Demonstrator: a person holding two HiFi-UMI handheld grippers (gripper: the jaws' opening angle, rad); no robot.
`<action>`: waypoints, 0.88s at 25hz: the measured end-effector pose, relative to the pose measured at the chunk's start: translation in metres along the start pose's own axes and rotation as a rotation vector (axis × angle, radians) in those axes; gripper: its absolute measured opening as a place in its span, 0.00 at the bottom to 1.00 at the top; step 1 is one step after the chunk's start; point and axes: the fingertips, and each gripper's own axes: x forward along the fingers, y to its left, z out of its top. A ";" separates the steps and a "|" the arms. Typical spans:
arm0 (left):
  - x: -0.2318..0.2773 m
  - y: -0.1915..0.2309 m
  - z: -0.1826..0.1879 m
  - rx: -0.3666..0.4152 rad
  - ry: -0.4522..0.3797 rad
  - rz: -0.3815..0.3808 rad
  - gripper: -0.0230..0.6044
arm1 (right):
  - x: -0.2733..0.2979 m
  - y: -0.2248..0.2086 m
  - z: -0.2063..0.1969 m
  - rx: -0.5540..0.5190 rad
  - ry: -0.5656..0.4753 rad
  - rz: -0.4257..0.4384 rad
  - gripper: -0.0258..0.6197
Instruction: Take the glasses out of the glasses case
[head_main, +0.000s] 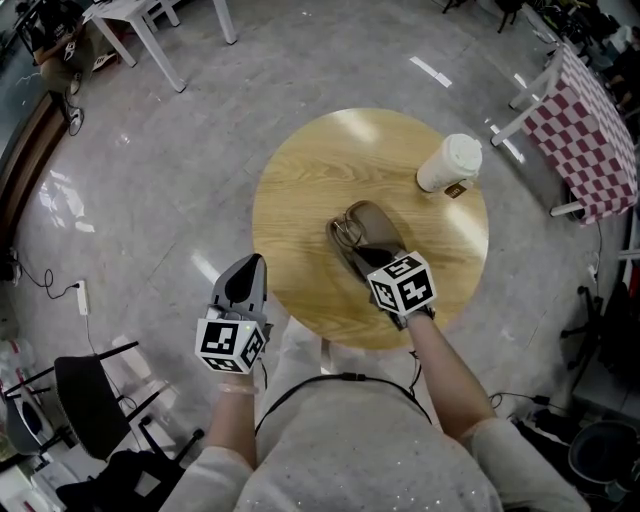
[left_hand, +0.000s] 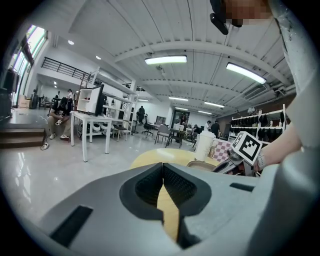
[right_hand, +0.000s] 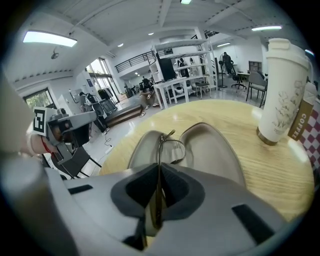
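Wooden table: right gripper jaws clamp glasses over open case; left gripper closed.

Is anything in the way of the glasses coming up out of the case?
Nothing visible. The case lies open, the right gripper is shut on the glasses, and the cup stands well apart.

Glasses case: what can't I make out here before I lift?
- Right gripper view: the body of the right tool hides the near half of the glasses, below its clamped pads.
- Head view: the marker cube covers the near end of the glasses case; the glasses are too small to read.
- Both views: whether the glasses touch the case is unclear.
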 end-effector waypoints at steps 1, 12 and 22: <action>-0.001 0.000 0.000 0.000 0.001 0.002 0.04 | -0.002 0.000 0.001 0.003 -0.011 0.000 0.07; 0.001 -0.005 0.004 0.009 -0.006 0.006 0.04 | -0.023 -0.005 0.017 0.017 -0.110 0.006 0.07; 0.006 -0.011 0.018 0.031 -0.026 -0.002 0.04 | -0.043 -0.009 0.027 0.006 -0.169 -0.003 0.07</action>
